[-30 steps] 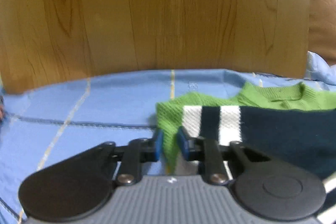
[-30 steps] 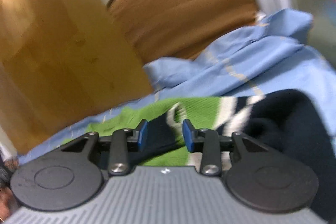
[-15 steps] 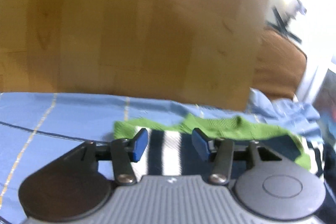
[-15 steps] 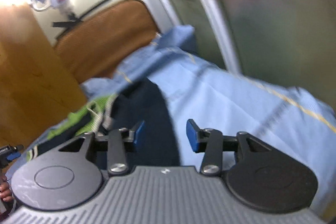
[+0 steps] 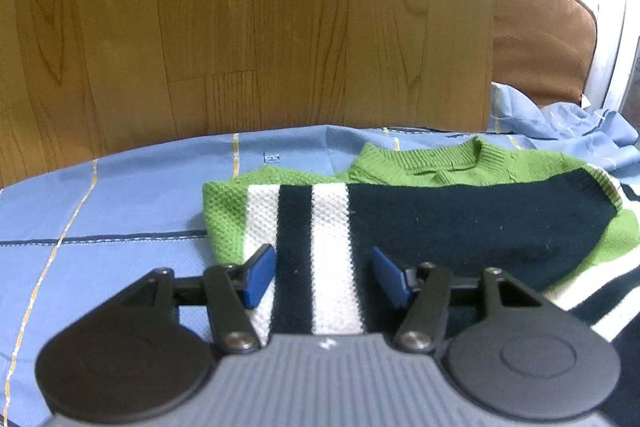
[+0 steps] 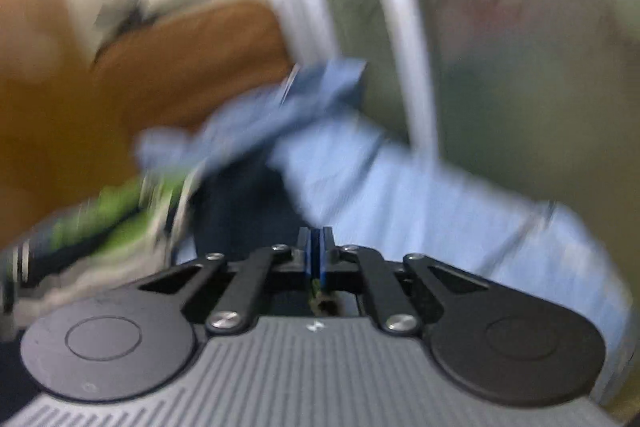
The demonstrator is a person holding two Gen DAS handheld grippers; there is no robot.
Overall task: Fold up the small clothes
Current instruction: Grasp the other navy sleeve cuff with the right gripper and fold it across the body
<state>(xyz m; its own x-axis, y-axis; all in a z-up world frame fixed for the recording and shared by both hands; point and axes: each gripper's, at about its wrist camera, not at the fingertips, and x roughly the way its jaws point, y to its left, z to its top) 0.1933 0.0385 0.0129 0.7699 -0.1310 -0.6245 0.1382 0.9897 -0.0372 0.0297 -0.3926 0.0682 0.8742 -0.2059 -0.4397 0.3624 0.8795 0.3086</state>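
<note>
A small knitted sweater (image 5: 460, 223), green with navy and white stripes, lies partly folded on a blue sheet (image 5: 120, 203). My left gripper (image 5: 323, 259) hovers over its striped left end. Its jaws are opening, the blue pads (image 5: 260, 271) are apart, and the striped knit lies below them without being pressed. The right wrist view is badly blurred. There my right gripper (image 6: 316, 239) is shut, pads together, at the sweater's (image 6: 236, 211) navy right edge. I cannot tell whether any cloth is pinched.
A tall wooden panel (image 5: 248, 27) stands right behind the sheet. A brown cushion (image 5: 536, 39) lies to the back right, with bunched blue sheet (image 5: 568, 127) in front of it. A white-framed glass pane (image 6: 404, 27) rises on the right.
My left gripper went from nearly closed on the green sleeve edge to open over the stripes. My right gripper swung right off the sweater's middle and closed.
</note>
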